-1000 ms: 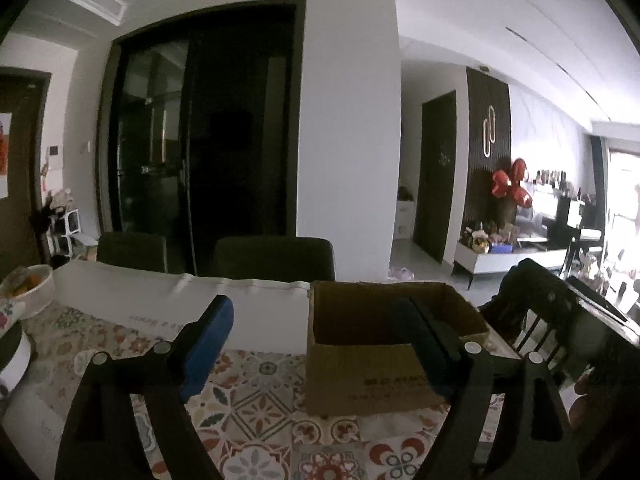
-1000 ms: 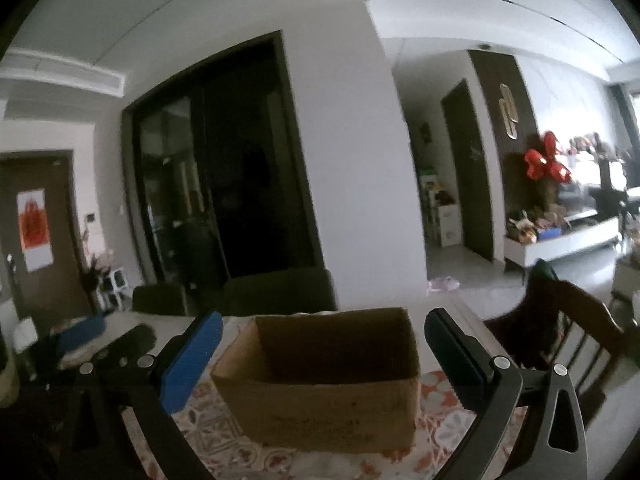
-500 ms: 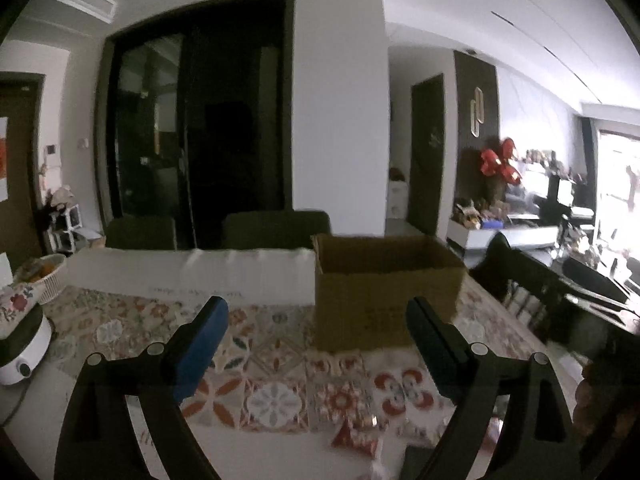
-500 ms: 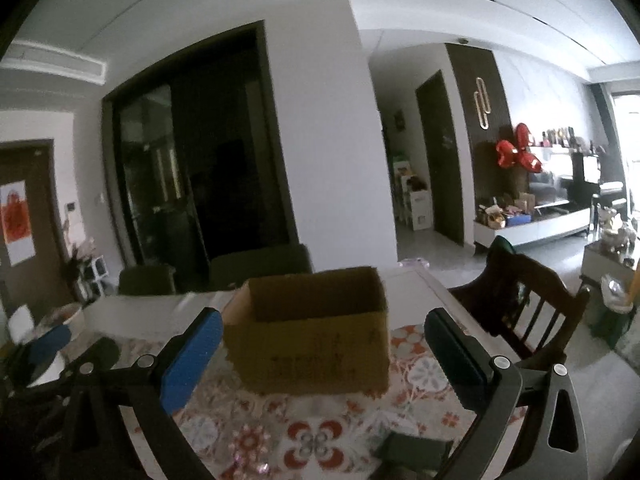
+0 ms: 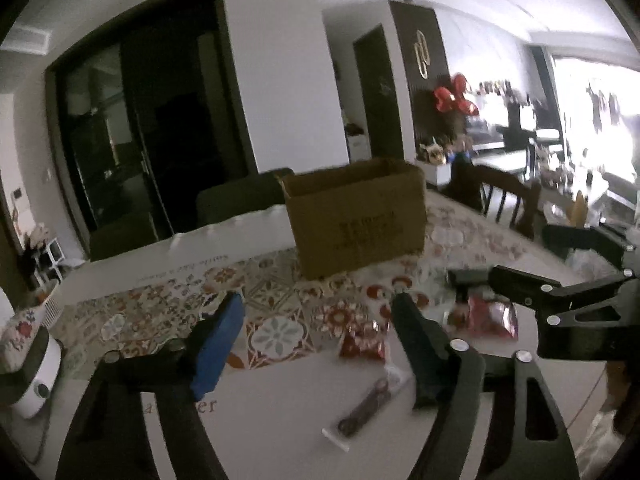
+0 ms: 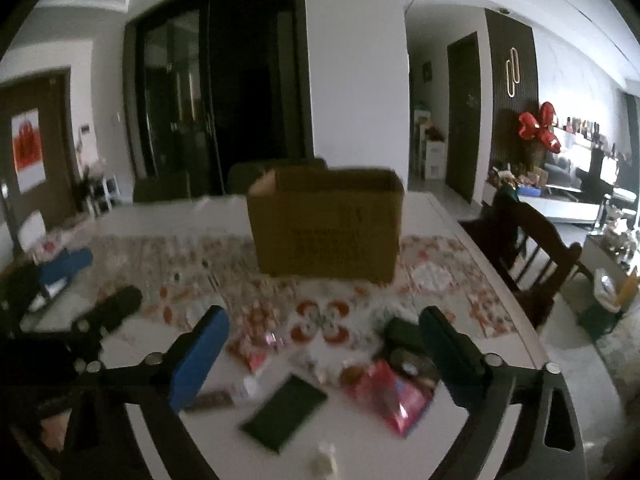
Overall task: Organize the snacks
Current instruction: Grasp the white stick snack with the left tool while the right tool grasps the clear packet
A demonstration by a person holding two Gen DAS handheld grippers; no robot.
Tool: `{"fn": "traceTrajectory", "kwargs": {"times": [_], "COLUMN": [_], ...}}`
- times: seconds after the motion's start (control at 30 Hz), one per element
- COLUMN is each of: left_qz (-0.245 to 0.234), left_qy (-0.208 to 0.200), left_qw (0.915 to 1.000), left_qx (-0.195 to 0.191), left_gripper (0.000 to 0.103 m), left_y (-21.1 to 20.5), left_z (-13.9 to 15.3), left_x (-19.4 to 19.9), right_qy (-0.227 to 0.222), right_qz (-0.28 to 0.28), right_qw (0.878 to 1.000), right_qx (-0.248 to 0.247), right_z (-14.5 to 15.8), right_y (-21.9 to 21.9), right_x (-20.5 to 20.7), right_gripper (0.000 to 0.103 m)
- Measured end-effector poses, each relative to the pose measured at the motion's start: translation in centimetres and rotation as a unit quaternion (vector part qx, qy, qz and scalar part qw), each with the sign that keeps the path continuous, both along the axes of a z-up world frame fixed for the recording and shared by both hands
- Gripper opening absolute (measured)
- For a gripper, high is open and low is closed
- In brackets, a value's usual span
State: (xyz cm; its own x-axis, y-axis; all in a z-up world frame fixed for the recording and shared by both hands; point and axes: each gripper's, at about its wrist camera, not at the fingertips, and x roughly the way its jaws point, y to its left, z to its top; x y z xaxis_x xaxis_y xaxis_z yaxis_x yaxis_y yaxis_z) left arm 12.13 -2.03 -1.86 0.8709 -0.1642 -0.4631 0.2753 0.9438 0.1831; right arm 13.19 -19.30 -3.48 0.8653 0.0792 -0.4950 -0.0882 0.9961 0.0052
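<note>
An open cardboard box point(image 5: 356, 220) stands on the patterned tablecloth; it also shows in the right wrist view point(image 6: 326, 226). Loose snack packets lie on the near side of the table: a red packet point(image 5: 362, 344), a bigger red packet point(image 5: 492, 316) and a dark bar point(image 5: 364, 406). The right wrist view shows a red packet point(image 6: 394, 396), a dark green packet point(image 6: 284, 412) and a small red one point(image 6: 256, 354). My left gripper point(image 5: 316, 354) is open and empty above the table. My right gripper point(image 6: 324, 360) is open and empty above the packets.
A white appliance point(image 5: 28, 364) stands at the table's left edge. Dark chairs point(image 5: 240, 200) stand behind the table, a wooden chair point(image 6: 532, 248) on its right. The right gripper's body point(image 5: 576, 304) reaches in at the right of the left wrist view.
Both grippers have pulled back from the box and tilted down. The snack packets on the near table have come into view. Both stay open.
</note>
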Motion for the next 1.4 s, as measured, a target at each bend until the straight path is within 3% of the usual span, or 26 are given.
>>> {"fn": "traceTrajectory", "kwargs": {"times": [0.2, 0.47, 0.63, 0.97, 1.27, 1.4], "left_qz": [-0.032, -0.061, -0.079, -0.101, -0.105, -0.105], "left_qy": [0.054, 0.142, 0.188, 0.233, 0.269, 0.268], "left_qw": [0.9970, 0.9872, 0.9783, 0.9672, 0.9572, 0.9573], "left_qx": [0.044, 0.038, 0.032, 0.011, -0.023, -0.025], "left_gripper": [0.062, 0.056, 0.052, 0.046, 0.031, 0.025], "left_y": [-0.3, 0.0, -0.4, -1.1, -1.6, -1.8], "left_z": [-3.4, -7.6, -9.8, -11.6, -12.5, -12.5], "left_x": [0.3, 2.5, 3.8, 5.4, 6.3, 5.9], "right_qy": [0.084, 0.206, 0.260, 0.288, 0.287, 0.285], "right_qz": [-0.014, -0.017, -0.023, -0.021, -0.019, -0.006], "right_qw": [0.996, 0.978, 0.965, 0.957, 0.958, 0.959], "right_qx": [-0.020, -0.013, -0.005, 0.001, -0.005, 0.009], "right_z": [-3.4, -8.3, -10.5, -11.6, -11.5, -11.5], "right_y": [-0.1, -0.2, -0.4, -0.2, -0.1, -0.1], "right_x": [-0.3, 1.2, 1.9, 2.1, 2.1, 2.0], "right_gripper": [0.083, 0.070, 0.064, 0.053, 0.029, 0.020]}}
